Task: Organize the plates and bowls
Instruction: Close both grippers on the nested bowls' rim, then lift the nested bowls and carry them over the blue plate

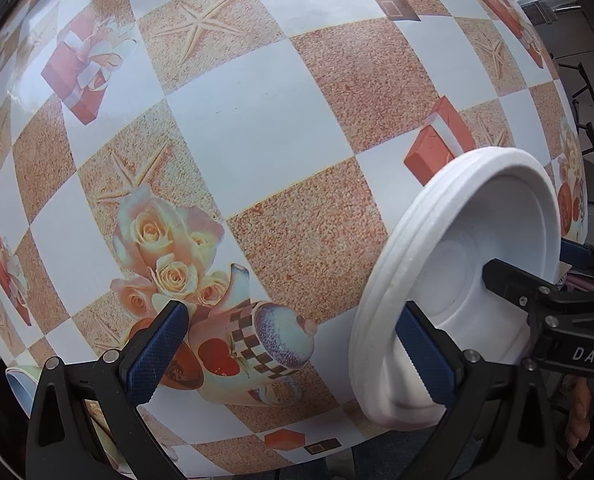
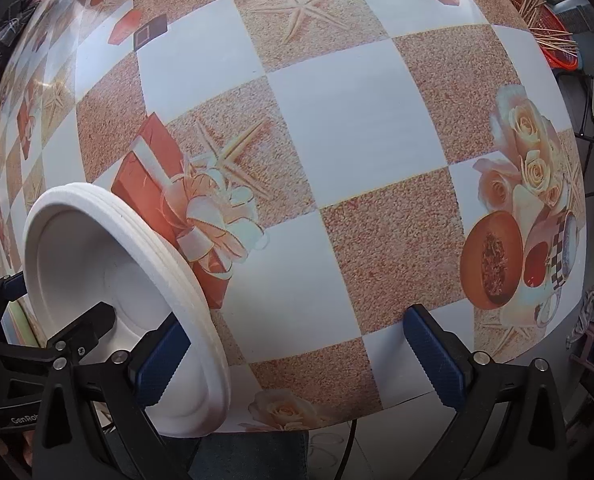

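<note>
A stack of white foam plates [image 1: 449,264] stands tilted on edge at the near side of the table, between my two grippers. In the left wrist view it is at the lower right, with my right finger [image 1: 425,356] against its rim and the other gripper's black finger [image 1: 509,280] inside its dish. My left gripper [image 1: 293,352] is open. In the right wrist view the stack [image 2: 97,264] is at the lower left, with my left finger [image 2: 161,364] against its rim. My right gripper [image 2: 297,360] is open. No bowls are in view.
The table wears a checkered cloth [image 1: 257,128] printed with roses, starfish and gift boxes. An orange basket of wooden sticks [image 2: 545,24] stands at the far right edge. The near table edge runs just under the fingers, with floor and a stool [image 2: 593,344] beyond.
</note>
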Demonstrator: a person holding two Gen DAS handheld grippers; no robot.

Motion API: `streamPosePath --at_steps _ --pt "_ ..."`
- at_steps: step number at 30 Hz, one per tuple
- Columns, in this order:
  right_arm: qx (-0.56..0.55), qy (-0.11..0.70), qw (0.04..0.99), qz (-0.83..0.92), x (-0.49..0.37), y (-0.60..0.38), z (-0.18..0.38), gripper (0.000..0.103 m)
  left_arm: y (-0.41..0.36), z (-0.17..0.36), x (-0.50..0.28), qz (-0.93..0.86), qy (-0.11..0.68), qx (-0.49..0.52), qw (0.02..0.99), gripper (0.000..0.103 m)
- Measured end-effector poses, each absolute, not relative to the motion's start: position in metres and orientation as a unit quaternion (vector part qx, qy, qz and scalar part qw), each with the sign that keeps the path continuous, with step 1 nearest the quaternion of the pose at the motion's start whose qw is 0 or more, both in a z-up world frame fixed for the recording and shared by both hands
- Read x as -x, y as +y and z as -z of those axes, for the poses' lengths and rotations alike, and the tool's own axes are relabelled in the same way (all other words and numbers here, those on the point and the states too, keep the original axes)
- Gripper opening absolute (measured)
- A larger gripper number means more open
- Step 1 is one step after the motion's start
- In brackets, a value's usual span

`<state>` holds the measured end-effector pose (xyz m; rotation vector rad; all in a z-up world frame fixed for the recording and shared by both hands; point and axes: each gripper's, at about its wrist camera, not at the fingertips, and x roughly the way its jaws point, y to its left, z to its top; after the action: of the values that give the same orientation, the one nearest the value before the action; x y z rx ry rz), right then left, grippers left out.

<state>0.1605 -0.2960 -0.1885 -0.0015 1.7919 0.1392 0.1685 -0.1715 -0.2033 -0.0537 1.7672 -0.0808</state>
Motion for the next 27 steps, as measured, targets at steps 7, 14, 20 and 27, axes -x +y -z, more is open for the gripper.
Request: streamPosePath --at_steps 7,14,20,27 --pt "0.008 0.785 0.616 -0.06 -0.163 -0.29 0.192 0.097 -0.176 0.196 -0.169 0.046 0.763 0.018 0.644 0.085" --pt "-0.003 0.774 0.626 -0.098 -0.161 -0.266 0.18 0.031 -0.195 0.182 -0.17 0.1 0.754 0.019 0.649 0.03" --pt "0.004 0.781 0.616 -0.107 -0.163 -0.244 0.177 0.026 -0.174 0.183 -0.157 0.089 0.751 0.019 0.653 0.031" --pt "0.047 0.781 0.607 -0.141 -0.157 -0.196 0.178 0.026 -0.131 0.183 -0.131 0.06 0.752 0.039 0.655 0.033"
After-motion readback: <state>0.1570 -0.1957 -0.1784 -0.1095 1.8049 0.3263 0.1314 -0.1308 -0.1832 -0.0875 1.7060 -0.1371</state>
